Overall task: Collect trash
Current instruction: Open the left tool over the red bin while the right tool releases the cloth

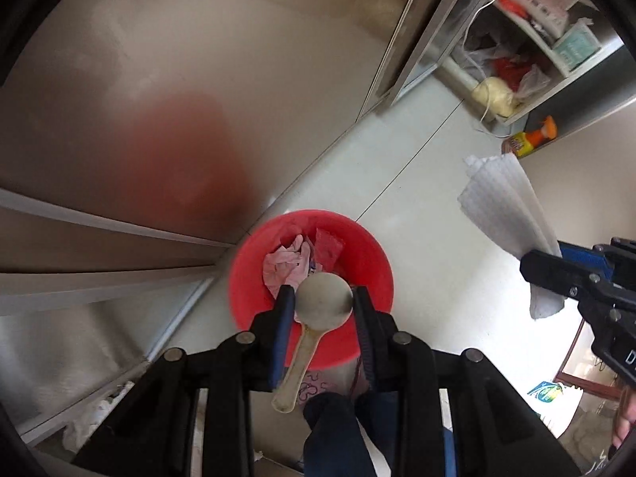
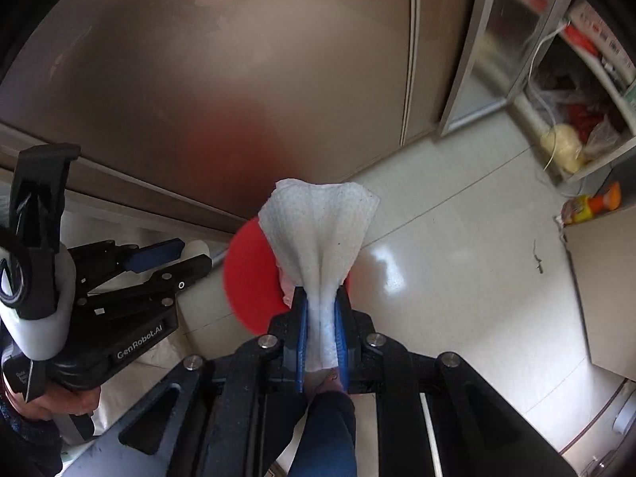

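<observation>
Left wrist view: the left gripper (image 1: 322,298) has its fingers pinched on a worn white spoon (image 1: 318,310), right over the red bin (image 1: 369,262) on the floor. Further right, the right gripper (image 2: 321,310) is squeezed tight on a white paper towel (image 2: 318,230).

My left claw (image 1: 322,298) is gripping a pale spoon (image 1: 318,318) over a red basin (image 1: 369,254) sitting on the floor, crumpled pink tissue (image 1: 284,264) lying inside. At right, my other claw (image 1: 556,274) is pinching a white paper towel (image 1: 505,206).
</observation>
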`<state>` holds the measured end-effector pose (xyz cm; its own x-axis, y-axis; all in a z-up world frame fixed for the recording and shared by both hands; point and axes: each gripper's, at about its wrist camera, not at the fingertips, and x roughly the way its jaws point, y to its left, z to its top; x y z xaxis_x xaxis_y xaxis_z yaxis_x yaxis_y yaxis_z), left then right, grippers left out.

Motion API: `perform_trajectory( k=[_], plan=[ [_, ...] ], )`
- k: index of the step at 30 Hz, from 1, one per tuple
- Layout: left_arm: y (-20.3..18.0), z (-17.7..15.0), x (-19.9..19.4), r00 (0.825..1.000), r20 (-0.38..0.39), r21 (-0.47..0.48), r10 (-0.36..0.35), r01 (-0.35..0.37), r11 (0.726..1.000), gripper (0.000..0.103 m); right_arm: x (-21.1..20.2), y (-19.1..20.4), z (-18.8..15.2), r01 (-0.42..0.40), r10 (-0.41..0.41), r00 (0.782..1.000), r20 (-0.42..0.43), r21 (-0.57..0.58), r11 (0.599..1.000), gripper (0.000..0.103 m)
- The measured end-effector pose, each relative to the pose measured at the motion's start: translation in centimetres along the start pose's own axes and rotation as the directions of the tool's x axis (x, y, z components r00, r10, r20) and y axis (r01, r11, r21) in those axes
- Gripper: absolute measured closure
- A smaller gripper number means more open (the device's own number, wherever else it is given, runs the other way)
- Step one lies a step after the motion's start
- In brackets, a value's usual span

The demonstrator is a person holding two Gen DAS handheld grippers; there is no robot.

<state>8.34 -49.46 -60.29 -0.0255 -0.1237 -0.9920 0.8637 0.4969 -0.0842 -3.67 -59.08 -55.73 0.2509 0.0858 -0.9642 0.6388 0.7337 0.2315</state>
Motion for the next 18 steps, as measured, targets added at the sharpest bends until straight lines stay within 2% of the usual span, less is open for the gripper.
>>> perform_trajectory(
  k=[8, 9, 10, 12, 18],
  plan=[
    [0.1, 0.2, 4.5, 0.999, -0.026, -0.005, 0.020, -0.021, 1.000, 0.074, 3.1, -2.8, 0.6, -0.009, 0.009, 0.999, -0.035, -0.002, 1.000, 0.092],
    [0.1, 0.1, 4.9, 0.999, -0.033, -0.011, 0.020, -0.021, 1.000, 0.072, 3.2, -2.7, 0.6, -0.011, 0.010, 0.999, -0.041, -0.004, 1.000, 0.092],
    [0.1, 0.2, 4.9, 0.999, -0.036, -0.015, 0.020, -0.021, 1.000, 0.066, 3.2, -2.9, 0.6, -0.010, 0.010, 0.999, -0.040, -0.010, 1.000, 0.092],
    [0.2, 0.2, 5.2, 0.998, -0.047, -0.026, 0.041, -0.043, 0.999, 0.064, 3.2, -2.5, 0.5, -0.005, 0.005, 0.999, -0.041, -0.019, 1.000, 0.092],
    [0.7, -0.2, 4.5, 0.998, -0.056, -0.041, 0.042, -0.045, 0.998, 0.064, 2.5, -2.2, 0.5, -0.007, 0.005, 0.999, -0.053, -0.039, 0.999, 0.092]
  ],
)
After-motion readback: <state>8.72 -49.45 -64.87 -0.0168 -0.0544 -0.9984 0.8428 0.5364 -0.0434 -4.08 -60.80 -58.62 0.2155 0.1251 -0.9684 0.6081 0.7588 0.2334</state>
